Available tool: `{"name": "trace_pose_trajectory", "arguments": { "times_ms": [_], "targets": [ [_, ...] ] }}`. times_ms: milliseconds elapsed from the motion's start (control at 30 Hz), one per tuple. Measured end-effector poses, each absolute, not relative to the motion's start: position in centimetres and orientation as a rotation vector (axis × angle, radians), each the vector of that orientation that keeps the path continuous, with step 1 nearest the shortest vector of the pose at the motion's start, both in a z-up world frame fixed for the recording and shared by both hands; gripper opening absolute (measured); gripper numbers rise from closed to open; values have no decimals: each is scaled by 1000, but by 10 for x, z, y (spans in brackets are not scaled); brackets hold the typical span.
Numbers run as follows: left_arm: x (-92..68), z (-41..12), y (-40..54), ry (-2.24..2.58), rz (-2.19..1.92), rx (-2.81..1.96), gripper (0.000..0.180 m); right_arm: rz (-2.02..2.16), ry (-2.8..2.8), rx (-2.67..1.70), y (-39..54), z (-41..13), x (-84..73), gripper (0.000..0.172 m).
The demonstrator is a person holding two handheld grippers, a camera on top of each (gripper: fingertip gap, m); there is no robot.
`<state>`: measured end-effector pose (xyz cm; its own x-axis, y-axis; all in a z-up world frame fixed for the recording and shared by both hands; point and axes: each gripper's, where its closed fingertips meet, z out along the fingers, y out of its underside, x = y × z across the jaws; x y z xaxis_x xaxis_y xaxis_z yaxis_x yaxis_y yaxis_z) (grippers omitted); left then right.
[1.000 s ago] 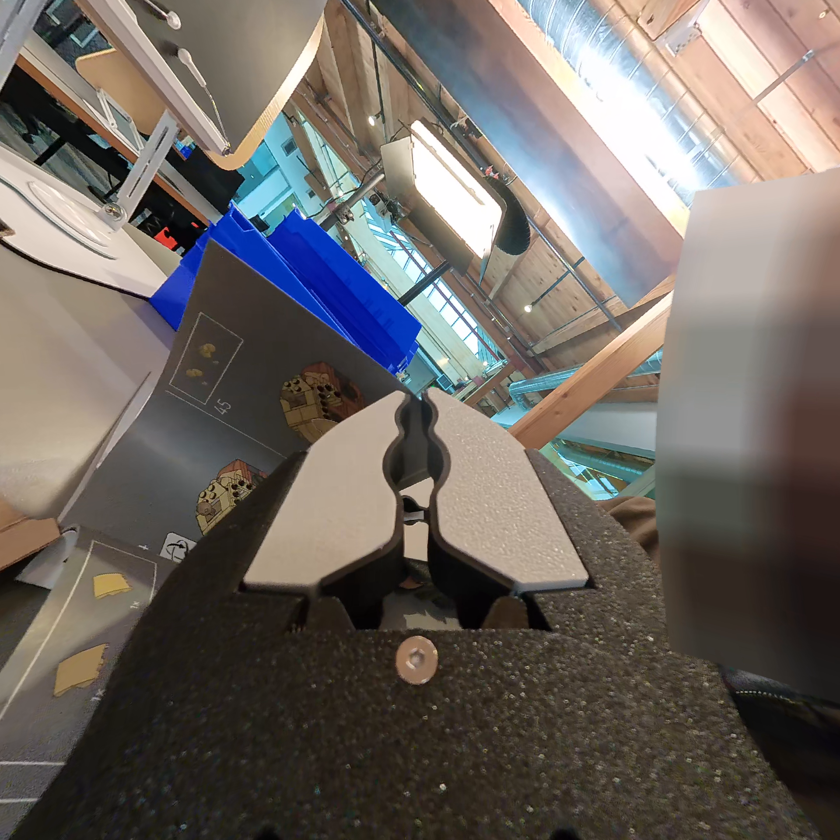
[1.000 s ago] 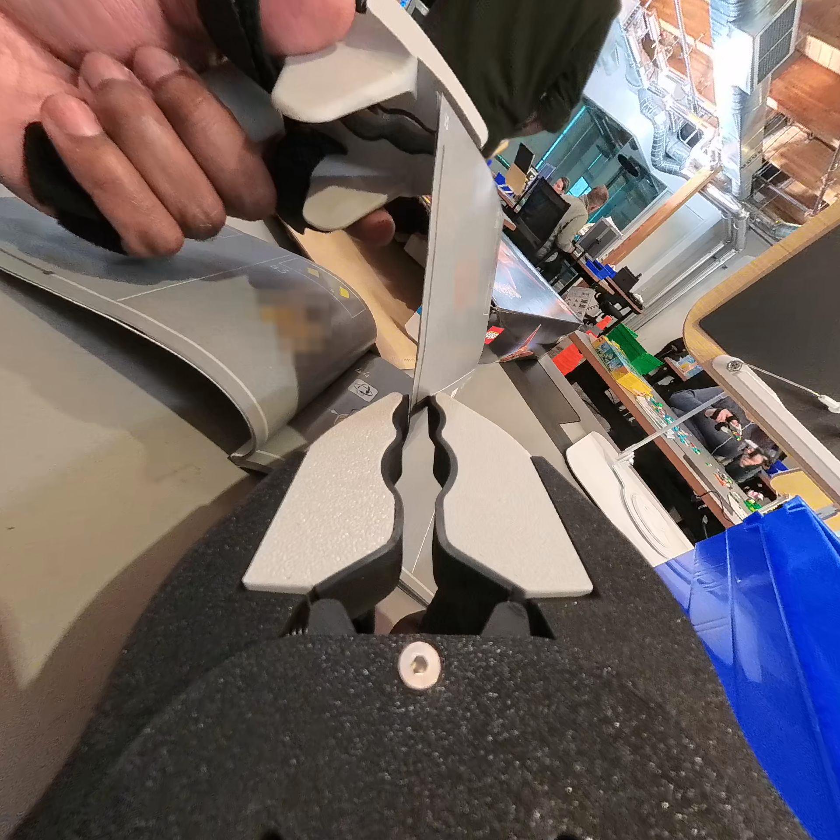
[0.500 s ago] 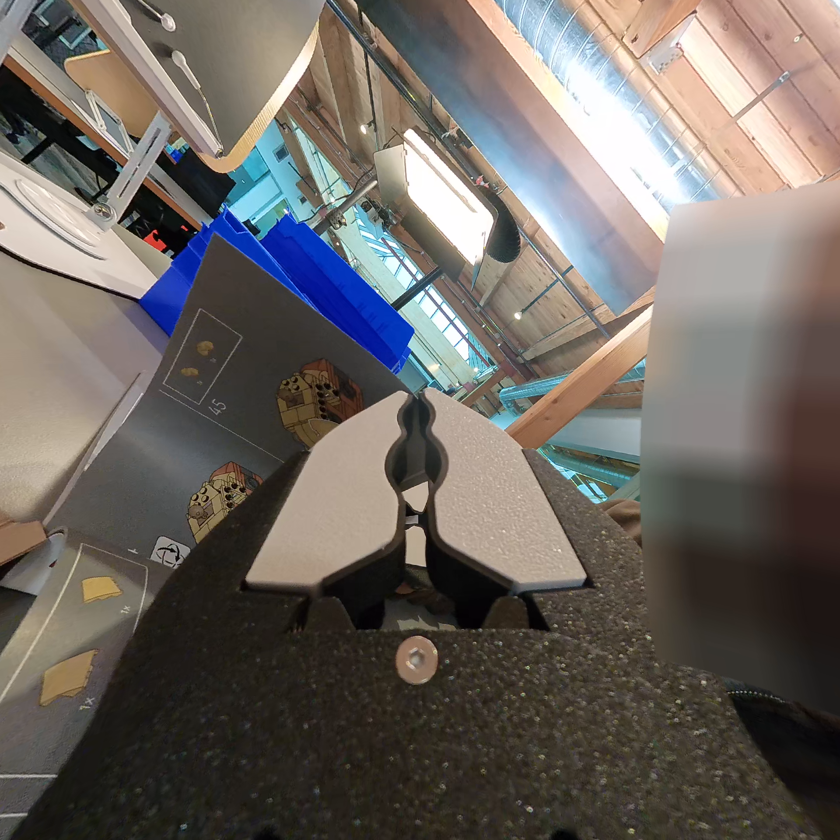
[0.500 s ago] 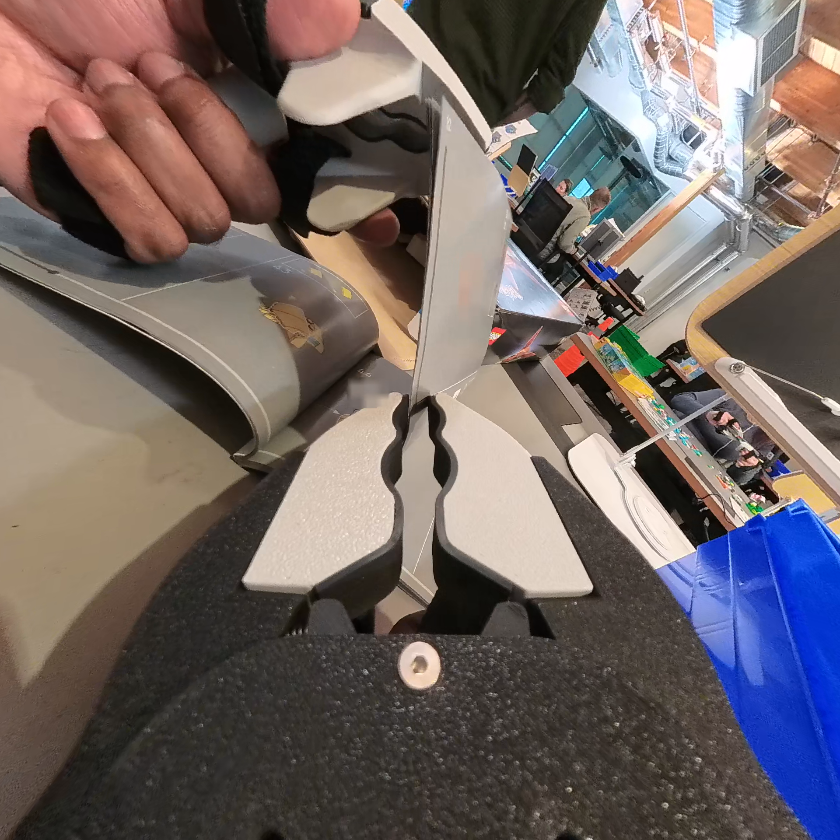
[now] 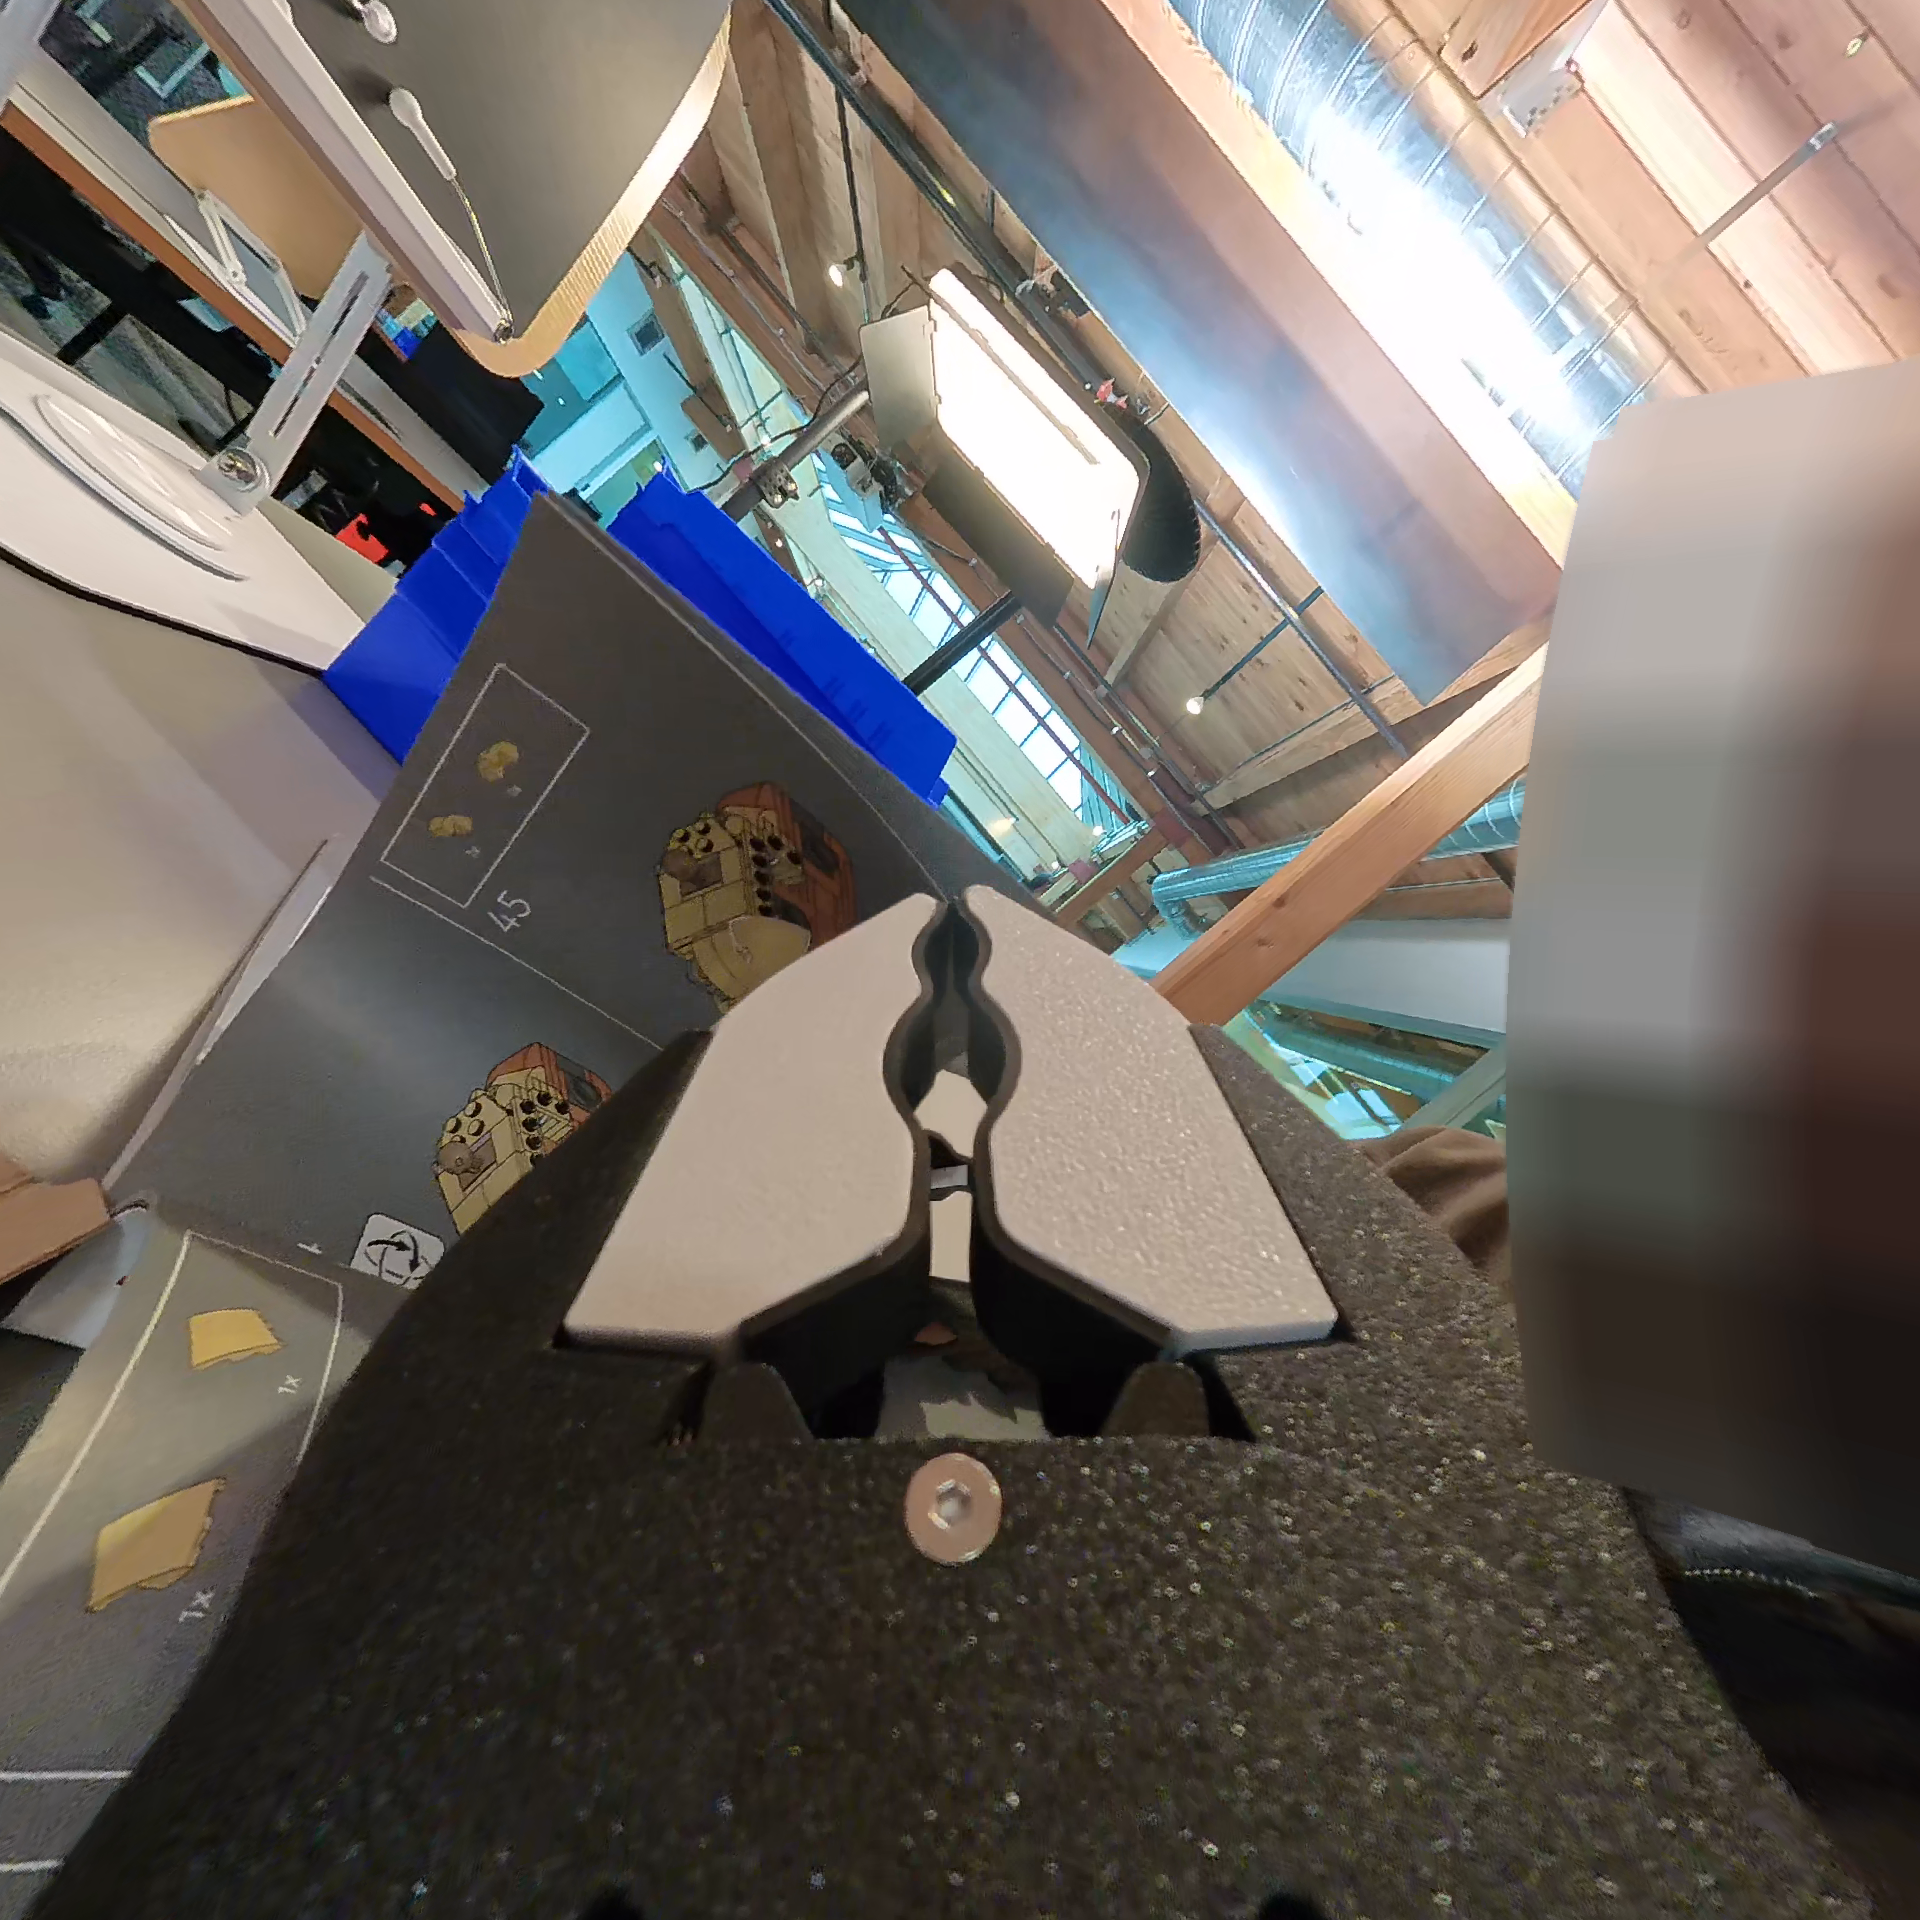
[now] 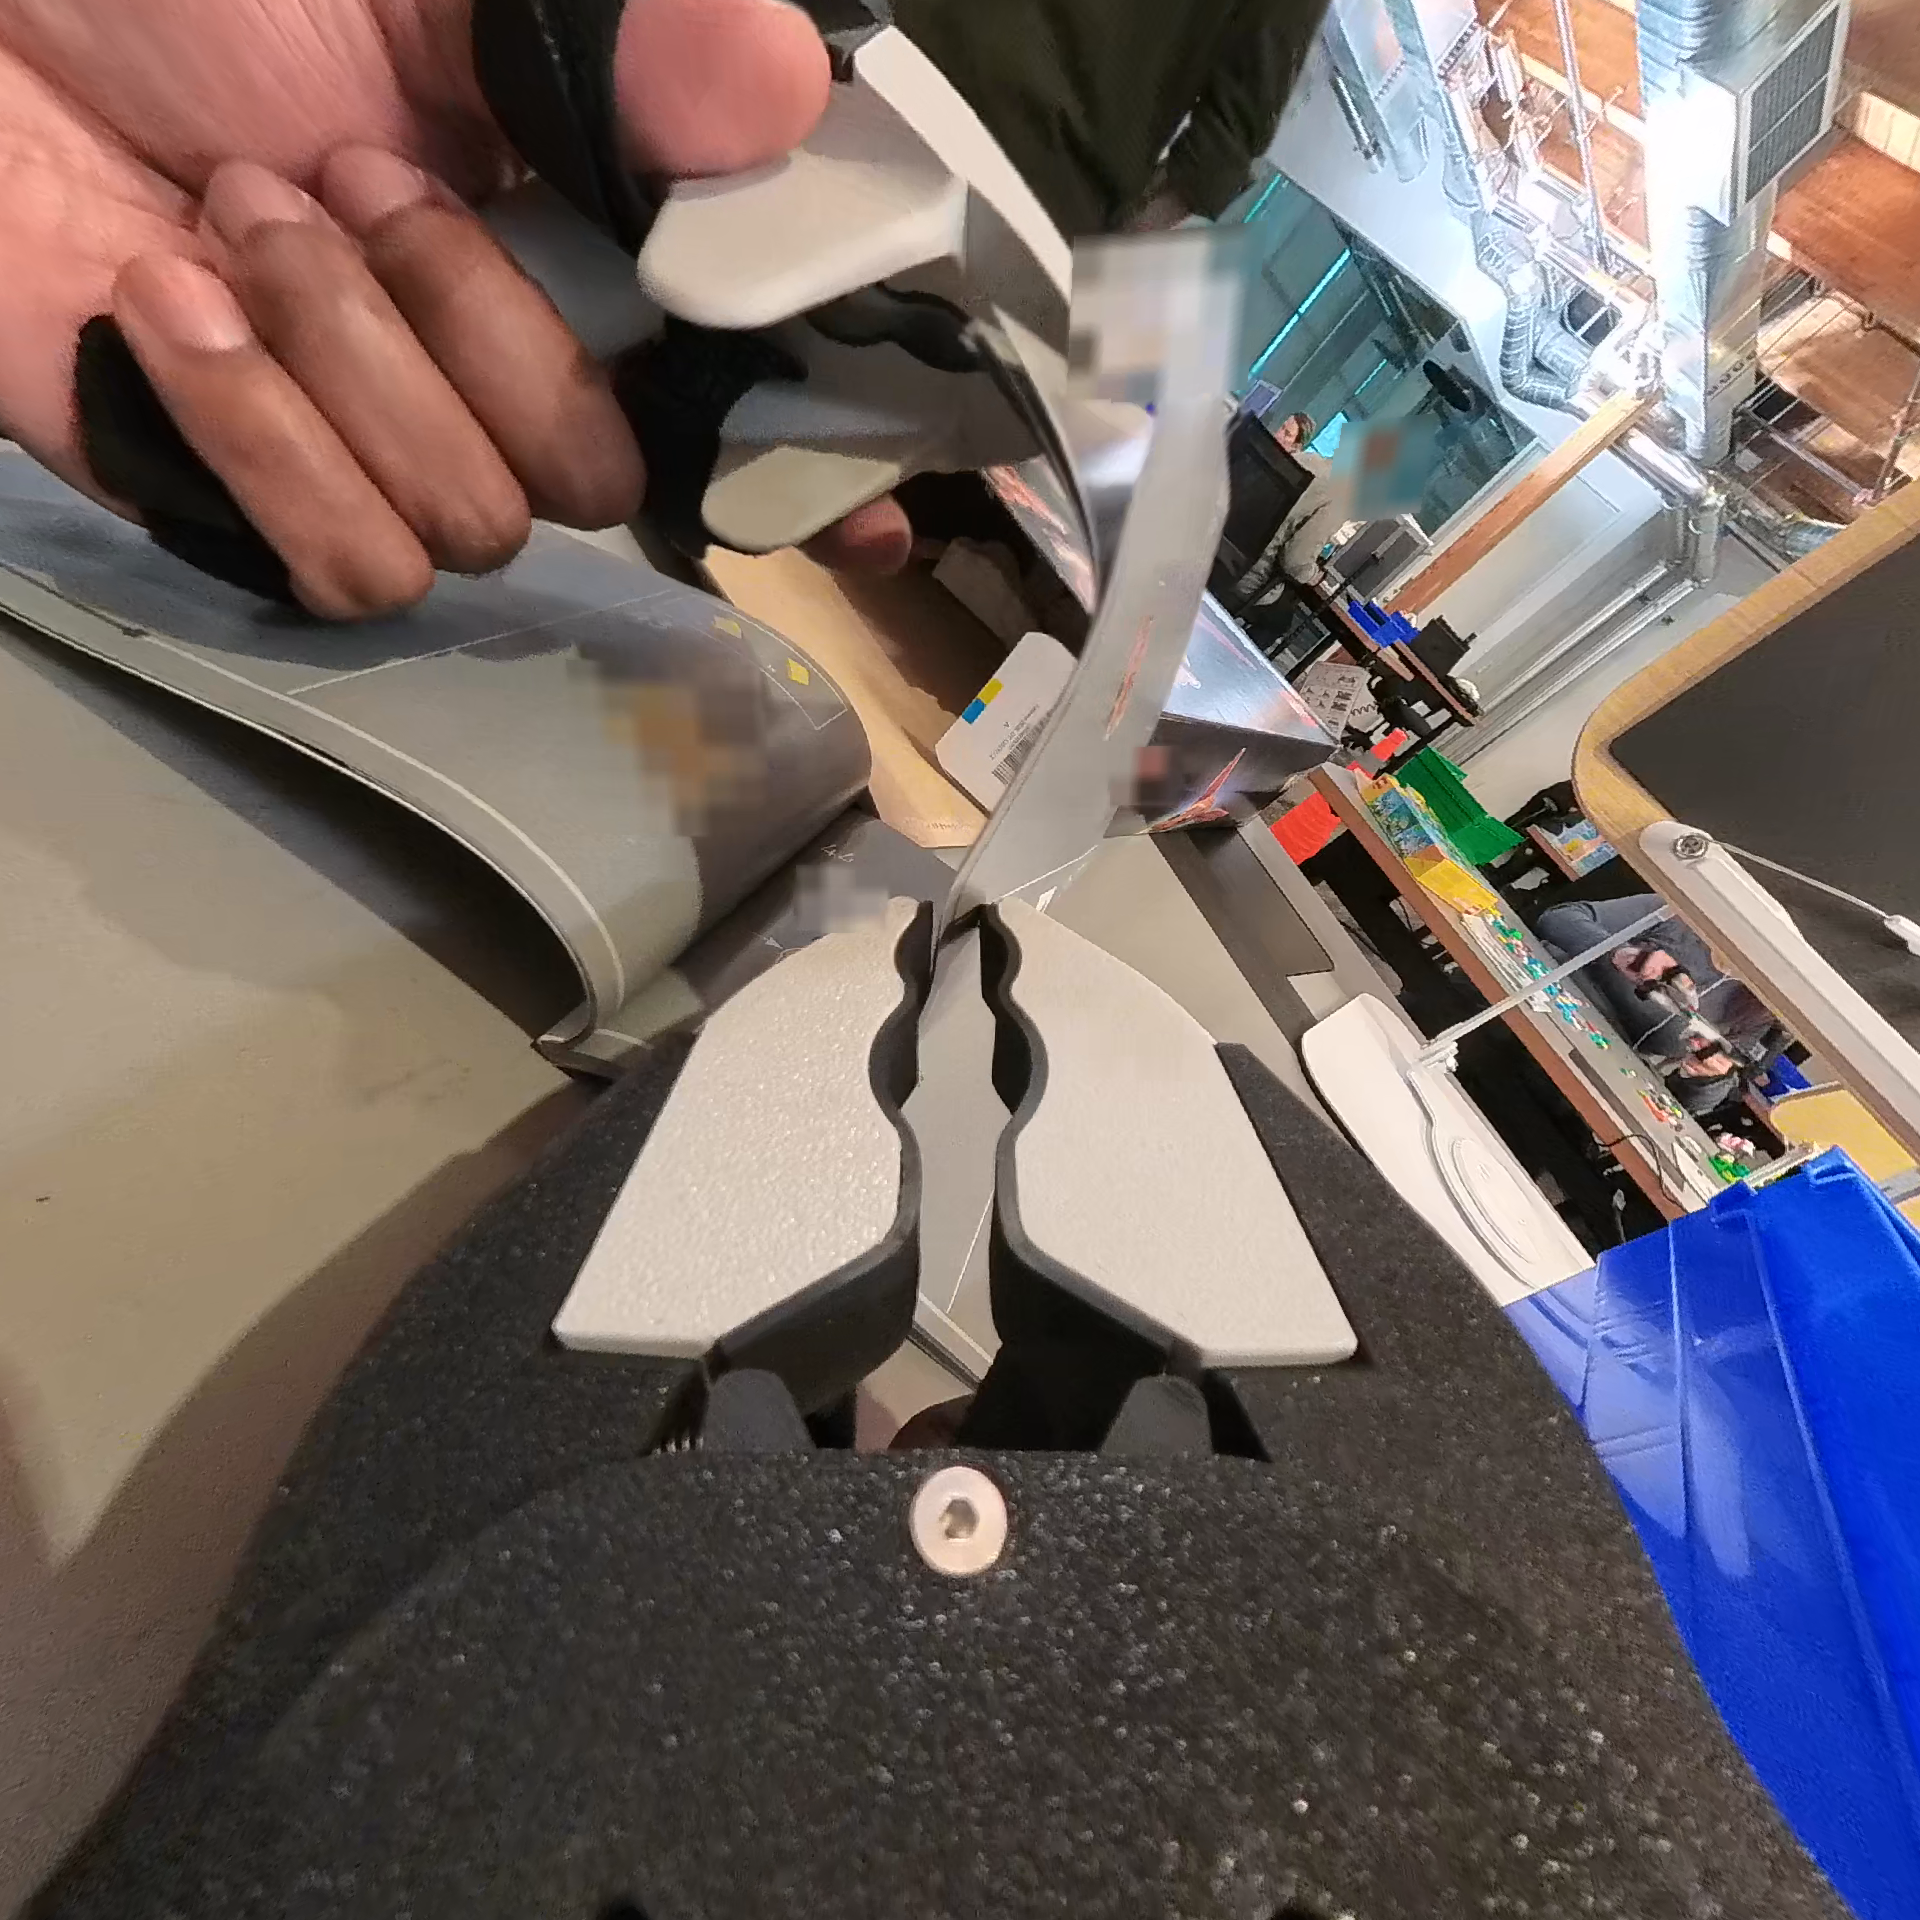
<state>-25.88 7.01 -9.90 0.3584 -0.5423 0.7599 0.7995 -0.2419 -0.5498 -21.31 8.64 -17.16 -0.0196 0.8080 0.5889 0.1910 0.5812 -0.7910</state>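
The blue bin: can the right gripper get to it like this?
Probably not yet. The right gripper is shut on a grey page that the left gripper also pinches higher up. The blue bin sits close on its right with nothing between, but the jaws are busy.

Booklet page perhaps motion-blurred; blue bin cut off at edge.

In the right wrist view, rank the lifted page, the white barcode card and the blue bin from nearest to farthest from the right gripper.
1. Lifted page: between the fingers of the right gripper.
2. Barcode card: just ahead, behind the page.
3. Blue bin: far right, low.
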Motion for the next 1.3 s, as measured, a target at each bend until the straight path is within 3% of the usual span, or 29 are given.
{"name": "trace_pose_trajectory", "arguments": {
  "times_ms": [667, 833, 1033, 1300],
  "targets": [
    [-253, -113, 69, -130, -1022, -1482, 0, 600, -1554, -858, 85, -170, -213, 18],
    [-252, -113, 68, -110, -982, -1507, 0, 498, -1401, -788, 91, -133, -202, 36],
    [-252, -116, 68, -113, -979, -1525, 0, 472, -1275, -645, 73, -96, -183, 39],
    [-248, -116, 68, -91, -986, -1531, 0, 469, -1486, -745, 73, -143, -200, 38]
  ]
}}
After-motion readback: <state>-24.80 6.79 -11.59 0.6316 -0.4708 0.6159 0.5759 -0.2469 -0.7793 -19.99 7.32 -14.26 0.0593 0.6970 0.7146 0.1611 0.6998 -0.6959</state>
